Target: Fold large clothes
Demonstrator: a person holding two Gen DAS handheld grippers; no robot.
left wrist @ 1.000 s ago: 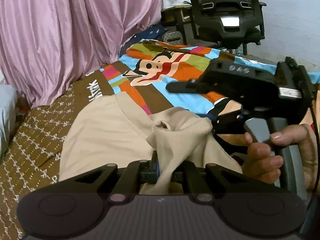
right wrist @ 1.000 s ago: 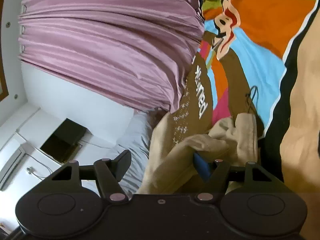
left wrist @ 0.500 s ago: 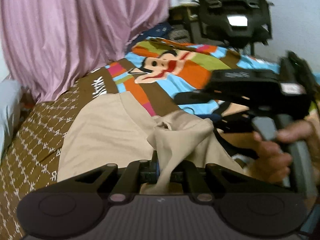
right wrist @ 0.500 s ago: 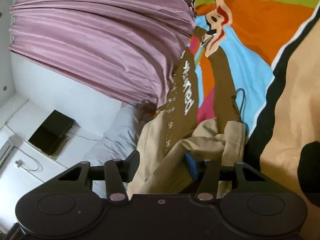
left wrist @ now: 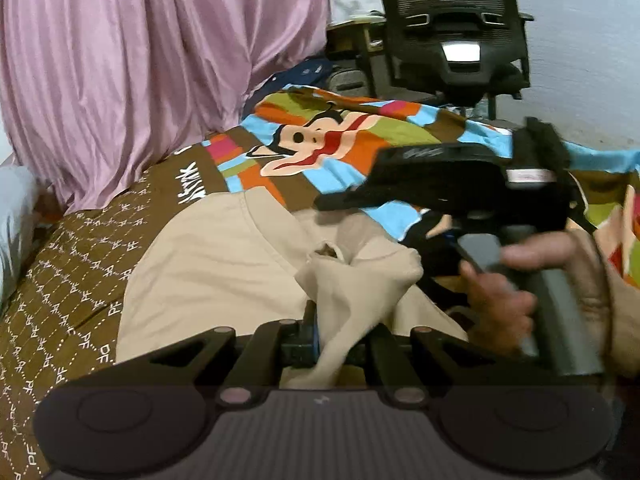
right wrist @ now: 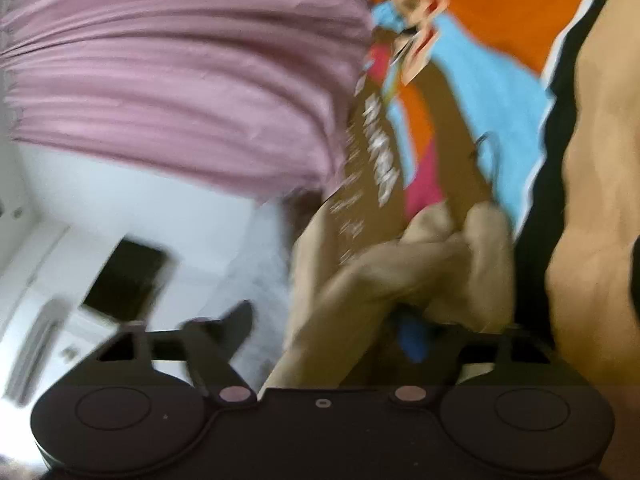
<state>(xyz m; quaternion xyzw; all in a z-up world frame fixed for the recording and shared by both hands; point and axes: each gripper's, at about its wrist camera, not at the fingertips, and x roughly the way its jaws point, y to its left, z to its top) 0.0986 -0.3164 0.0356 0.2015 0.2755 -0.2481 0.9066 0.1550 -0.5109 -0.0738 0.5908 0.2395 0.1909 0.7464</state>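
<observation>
A beige garment point(left wrist: 216, 264) lies spread on the patterned bedspread point(left wrist: 72, 272). My left gripper point(left wrist: 334, 340) is shut on a bunched fold of the beige garment and holds it above the flat part. My right gripper point(right wrist: 328, 328), rolled sideways and blurred, has its jaws apart with a fold of the same garment point(right wrist: 404, 272) lying between them against the blue-padded finger. The right gripper also shows in the left wrist view point(left wrist: 472, 196), held in a hand at the right, just beyond the lifted fold.
A pink curtain point(left wrist: 132, 68) hangs along the far side of the bed. A black office chair point(left wrist: 452, 32) stands beyond the bed's end. A grey pillow point(left wrist: 12, 216) lies at the left. A white wall with a dark panel point(right wrist: 124, 276) shows behind.
The right gripper has swung further over and its view is now blurred, jaws still apart. The left gripper keeps its hold on the fold, with a small shift of view.
</observation>
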